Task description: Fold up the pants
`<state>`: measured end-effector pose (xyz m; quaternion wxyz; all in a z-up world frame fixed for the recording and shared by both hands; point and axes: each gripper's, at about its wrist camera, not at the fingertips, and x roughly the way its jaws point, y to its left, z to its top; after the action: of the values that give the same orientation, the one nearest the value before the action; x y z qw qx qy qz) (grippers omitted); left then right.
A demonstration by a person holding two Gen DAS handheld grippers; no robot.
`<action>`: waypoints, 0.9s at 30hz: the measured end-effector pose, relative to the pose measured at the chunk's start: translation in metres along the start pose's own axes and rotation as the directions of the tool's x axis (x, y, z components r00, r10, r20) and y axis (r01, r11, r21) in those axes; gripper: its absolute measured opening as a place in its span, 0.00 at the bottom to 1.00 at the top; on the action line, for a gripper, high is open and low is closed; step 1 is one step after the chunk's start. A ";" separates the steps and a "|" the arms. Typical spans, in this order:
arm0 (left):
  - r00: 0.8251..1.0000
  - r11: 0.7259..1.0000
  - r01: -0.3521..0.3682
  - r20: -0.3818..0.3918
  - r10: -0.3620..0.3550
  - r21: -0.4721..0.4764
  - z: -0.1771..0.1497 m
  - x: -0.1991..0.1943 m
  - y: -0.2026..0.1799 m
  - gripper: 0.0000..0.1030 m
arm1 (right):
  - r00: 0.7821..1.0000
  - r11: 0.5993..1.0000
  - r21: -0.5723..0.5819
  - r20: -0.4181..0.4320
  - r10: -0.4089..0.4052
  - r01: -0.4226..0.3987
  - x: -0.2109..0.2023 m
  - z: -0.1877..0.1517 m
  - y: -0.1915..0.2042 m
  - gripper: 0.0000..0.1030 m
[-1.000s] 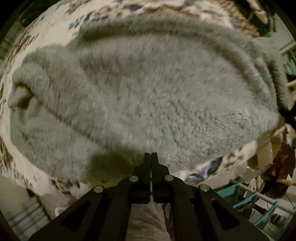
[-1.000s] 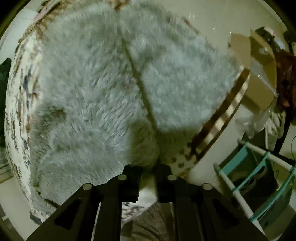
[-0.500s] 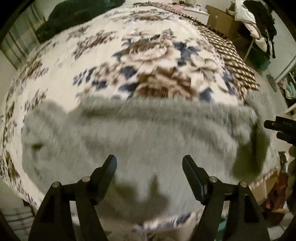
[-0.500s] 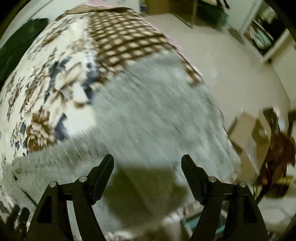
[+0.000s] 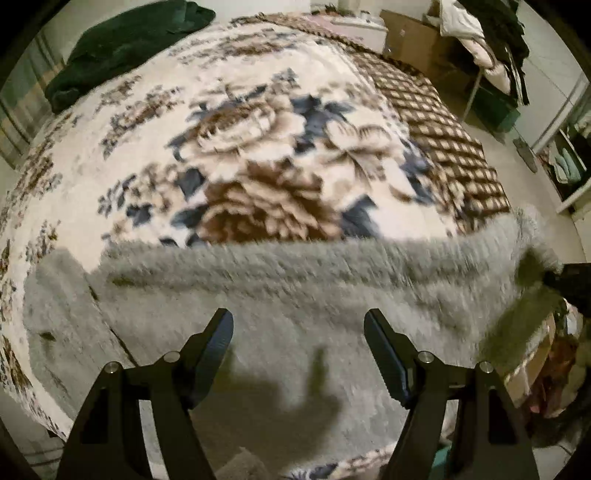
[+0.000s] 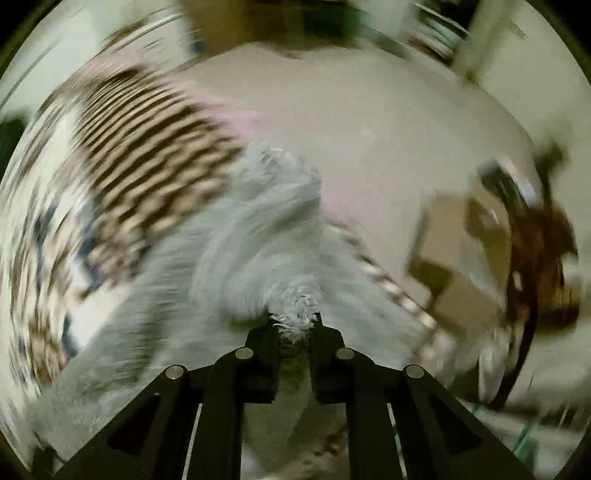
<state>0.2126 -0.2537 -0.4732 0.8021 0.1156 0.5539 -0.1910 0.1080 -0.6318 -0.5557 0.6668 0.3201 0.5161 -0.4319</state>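
Note:
Grey fleece pants [image 5: 295,295] lie spread across the near edge of a floral bed blanket [image 5: 258,147]. My left gripper [image 5: 298,321] hovers above them, open, with nothing between its fingers and its shadow on the fleece below. In the left wrist view the right gripper [image 5: 569,280] shows at the right edge, lifting the pants' end. In the blurred right wrist view my right gripper [image 6: 294,317] has its jaws closing on a tuft of the pants [image 6: 251,236], and the pads pinch the fabric, which rises from the bed.
A dark green garment [image 5: 122,40] lies at the bed's far left corner. Cardboard boxes [image 5: 410,33] and a rack of clothes [image 5: 491,48] stand beyond the bed. Pale floor [image 6: 388,147] and a box [image 6: 454,251] lie to the right of the bed edge.
My left gripper opened, let go of the pants and rose away. My right gripper opened, then shut on the pants' right end and lifted it.

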 end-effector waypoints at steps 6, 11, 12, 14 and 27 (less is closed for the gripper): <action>0.999 1.000 0.012 -0.045 -0.012 0.005 -0.015 0.006 -0.010 0.69 | 0.975 0.952 0.303 -0.191 0.110 -0.048 0.046 -0.013 -0.092 0.19; 0.999 1.000 0.015 -0.037 -0.016 -0.019 -0.017 -0.012 0.000 0.70 | 0.952 0.926 0.358 -0.225 0.208 -0.118 0.047 -0.035 -0.095 0.69; 0.999 0.999 0.010 -0.037 -0.012 -0.031 -0.016 -0.018 0.007 0.70 | 0.947 0.933 0.332 -0.230 0.225 -0.141 0.038 -0.042 -0.085 0.70; 0.999 0.998 -0.004 -0.046 0.002 -0.061 -0.016 -0.026 0.026 0.70 | 0.941 0.948 0.276 -0.247 0.229 -0.158 0.025 -0.056 -0.064 0.74; 0.961 0.881 -0.252 -0.214 0.177 -0.400 -0.002 -0.028 0.267 0.70 | 0.826 0.944 -0.096 -0.516 0.225 -0.316 0.013 -0.203 0.176 0.74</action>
<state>0.3179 -0.0077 -0.4547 0.7735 0.0156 0.6326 0.0346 0.1855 -0.3832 -0.6247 0.5911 0.4301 0.6560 -0.1877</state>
